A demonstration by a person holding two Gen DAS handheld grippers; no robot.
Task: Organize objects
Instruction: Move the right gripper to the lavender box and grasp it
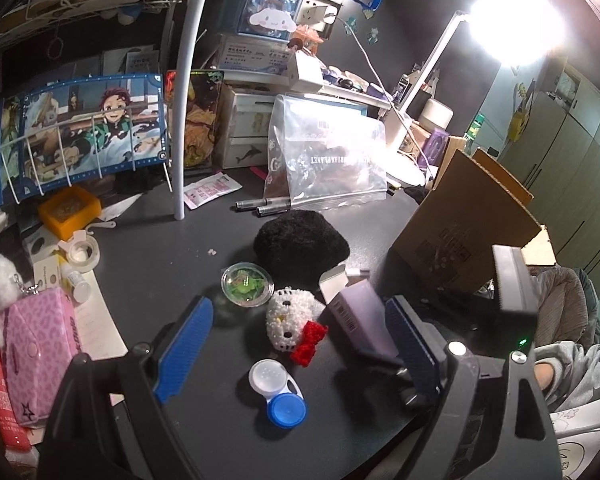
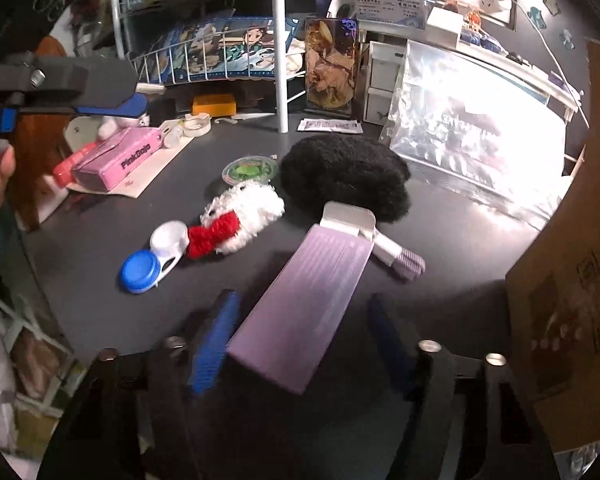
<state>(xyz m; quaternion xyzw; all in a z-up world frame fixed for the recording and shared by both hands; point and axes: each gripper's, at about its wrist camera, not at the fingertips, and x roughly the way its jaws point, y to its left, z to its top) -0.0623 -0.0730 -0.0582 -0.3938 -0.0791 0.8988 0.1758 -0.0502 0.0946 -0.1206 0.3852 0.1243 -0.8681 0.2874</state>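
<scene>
right gripper fingers straddle the purple box on the dark surface; left pad at box edge, right pad apart. black fuzzy pouch behind box.

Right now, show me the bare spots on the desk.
Bare desk lies between the purple box, black fluffy pouch and cardboard box. Another patch lies between the white pole and green dish. The pink case corner is crowded.

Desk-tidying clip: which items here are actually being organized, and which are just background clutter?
In play: purple box between the right gripper fingers, not clearly clamped; crocheted cat; contact lens case; green dish; black fluffy pouch; cardboard box.

Background: pink case, tape roll, wire rack, zip bag.
</scene>
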